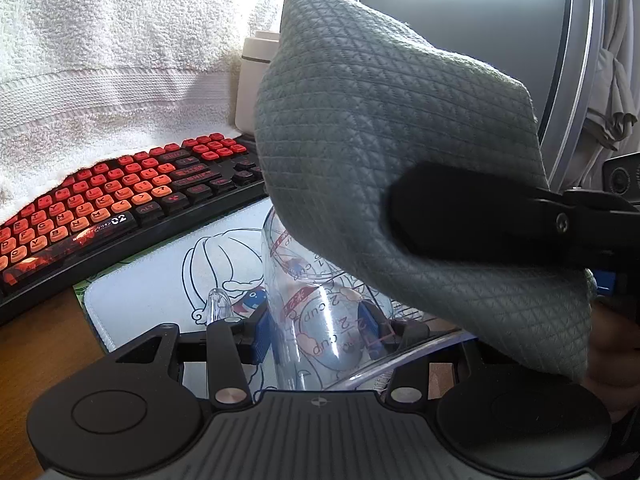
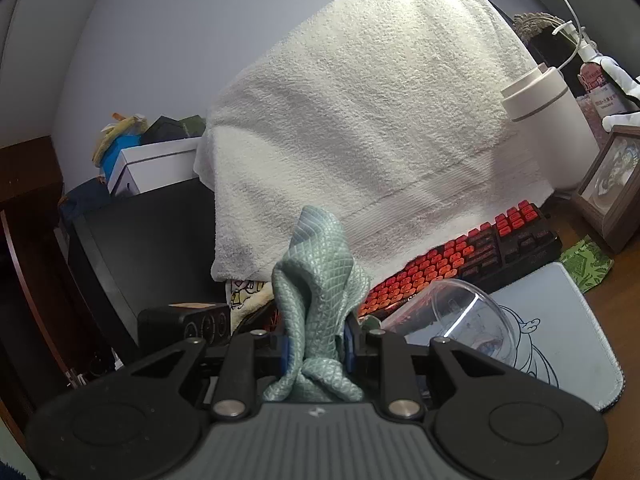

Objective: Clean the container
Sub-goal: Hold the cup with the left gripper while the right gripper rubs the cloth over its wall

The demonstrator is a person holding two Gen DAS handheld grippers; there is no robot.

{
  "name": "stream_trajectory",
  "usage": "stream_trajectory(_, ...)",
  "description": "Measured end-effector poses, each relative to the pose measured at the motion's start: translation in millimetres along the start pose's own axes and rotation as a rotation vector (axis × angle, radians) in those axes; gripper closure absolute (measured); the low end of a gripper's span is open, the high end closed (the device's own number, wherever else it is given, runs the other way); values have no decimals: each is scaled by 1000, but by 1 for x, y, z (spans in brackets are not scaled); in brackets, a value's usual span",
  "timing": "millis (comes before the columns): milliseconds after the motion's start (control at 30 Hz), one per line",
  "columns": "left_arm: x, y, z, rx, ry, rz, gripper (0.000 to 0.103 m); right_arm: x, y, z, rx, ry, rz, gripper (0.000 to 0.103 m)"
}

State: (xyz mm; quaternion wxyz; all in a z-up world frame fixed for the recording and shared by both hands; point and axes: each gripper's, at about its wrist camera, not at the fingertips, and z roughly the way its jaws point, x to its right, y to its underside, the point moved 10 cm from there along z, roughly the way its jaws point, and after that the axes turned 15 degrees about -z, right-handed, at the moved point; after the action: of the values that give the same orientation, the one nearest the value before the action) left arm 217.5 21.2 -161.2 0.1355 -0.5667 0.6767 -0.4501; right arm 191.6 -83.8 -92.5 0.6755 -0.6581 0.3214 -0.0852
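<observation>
A big white towel (image 2: 360,120) hangs over something tall at the back of the desk, and its lower edge falls on the keyboard (image 1: 120,208), which has red and orange keys in a black frame. In front of the keyboard lies a pale blue desk mat (image 1: 160,280) with a line drawing on it, on the brown wooden desk (image 1: 36,344).

The grey-green cloth (image 1: 400,140) with a woven diamond pattern fills much of the left wrist view. The right gripper (image 2: 314,340) is clenched on this cloth — the fabric is bunched between the blue pads and stands up above them, and a fold hangs out behind. In the left wrist view the black fingers of this gripper come in from the right side, and the cloth hangs just above the cup.

The clear plastic measuring cup (image 1: 316,304) is held in the left gripper (image 1: 316,332), above the desk mat. The blue pads press on its two sides, so this gripper grasps the cup. The cup is tilted, with red and blue cup marks printed on its wall. In the right wrist view it appears low on the right, lying slanted over the mat.

A cream-coloured canister with a lid (image 2: 548,120) stands behind the keyboard, beside the towel. A small wooden picture frame (image 2: 612,184) is at the right edge.
</observation>
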Motion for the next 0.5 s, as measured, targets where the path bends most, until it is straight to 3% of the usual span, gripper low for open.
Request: stream_trajectory(500, -2, 0, -1, 0, 2, -2, 59, 8, -2, 4, 1, 16, 10, 83)
